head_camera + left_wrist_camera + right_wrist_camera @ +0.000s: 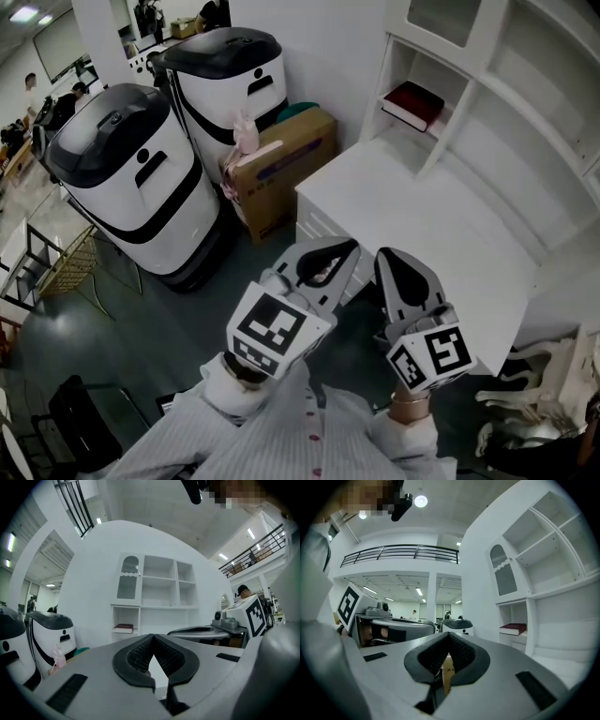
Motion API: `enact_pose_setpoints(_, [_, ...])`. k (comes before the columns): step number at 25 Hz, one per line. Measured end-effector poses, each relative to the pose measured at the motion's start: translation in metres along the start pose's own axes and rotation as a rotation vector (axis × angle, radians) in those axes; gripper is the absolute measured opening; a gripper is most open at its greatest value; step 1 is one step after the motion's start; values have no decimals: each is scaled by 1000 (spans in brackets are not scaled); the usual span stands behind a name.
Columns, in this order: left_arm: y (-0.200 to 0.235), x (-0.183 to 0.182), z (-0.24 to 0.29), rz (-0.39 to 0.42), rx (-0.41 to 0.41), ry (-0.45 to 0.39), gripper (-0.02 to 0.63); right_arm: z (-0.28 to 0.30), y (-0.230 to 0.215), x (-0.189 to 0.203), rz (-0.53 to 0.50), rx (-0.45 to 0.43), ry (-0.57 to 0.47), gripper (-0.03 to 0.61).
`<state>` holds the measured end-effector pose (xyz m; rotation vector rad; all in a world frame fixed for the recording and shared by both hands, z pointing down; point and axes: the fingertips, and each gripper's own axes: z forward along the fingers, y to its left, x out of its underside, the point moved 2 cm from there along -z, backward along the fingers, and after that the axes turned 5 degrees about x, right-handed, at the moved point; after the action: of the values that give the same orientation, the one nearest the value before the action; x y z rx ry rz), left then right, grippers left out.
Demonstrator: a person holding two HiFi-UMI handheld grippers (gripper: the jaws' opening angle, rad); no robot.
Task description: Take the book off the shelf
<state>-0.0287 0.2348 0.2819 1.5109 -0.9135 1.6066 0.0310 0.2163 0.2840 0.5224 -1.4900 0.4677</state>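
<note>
Against the white wall, a white shelf unit [487,89] stands on a white desk [422,225], with open compartments stacked in rows. Left of the desk are two big white-and-black machines [131,178], one behind the other. A brown cardboard box [286,169] sits on the floor between them and the desk. Nearest the camera, by the desk's front edge, the left gripper [349,251] and right gripper [384,257] are held side by side, both pointing toward the shelves. The left gripper's own view shows its jaws pressed together at the tips, nothing between them. The right gripper view shows the same: tips meeting, nothing gripped. Striped sleeves [281,431] show behind the marker cubes. The book [412,103], dark red with a pale page edge, lies flat in the lowest left compartment just above the desk top, well apart from both grippers and untouched.
</note>
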Motion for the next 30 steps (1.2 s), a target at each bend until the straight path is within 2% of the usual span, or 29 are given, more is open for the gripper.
enact_pose_setpoints(5, [35, 1, 3, 8, 29, -10, 11, 28, -6, 4, -1, 51, 3, 14])
enact_pose_setpoints(13, [65, 4, 4, 0, 83, -2, 11, 43, -17, 9, 16, 147, 26, 14])
enact_pose_setpoints(18, [80, 16, 15, -23, 93, 20, 11, 56, -30, 23, 30, 161, 67, 14])
enact_pose_setpoints(23, [97, 23, 37, -23, 86, 27, 11, 77, -50, 30, 47, 159, 67, 14])
enact_pose_setpoints(30, [131, 20, 86, -25, 78, 28, 11, 124, -90, 36, 52, 137, 77, 14])
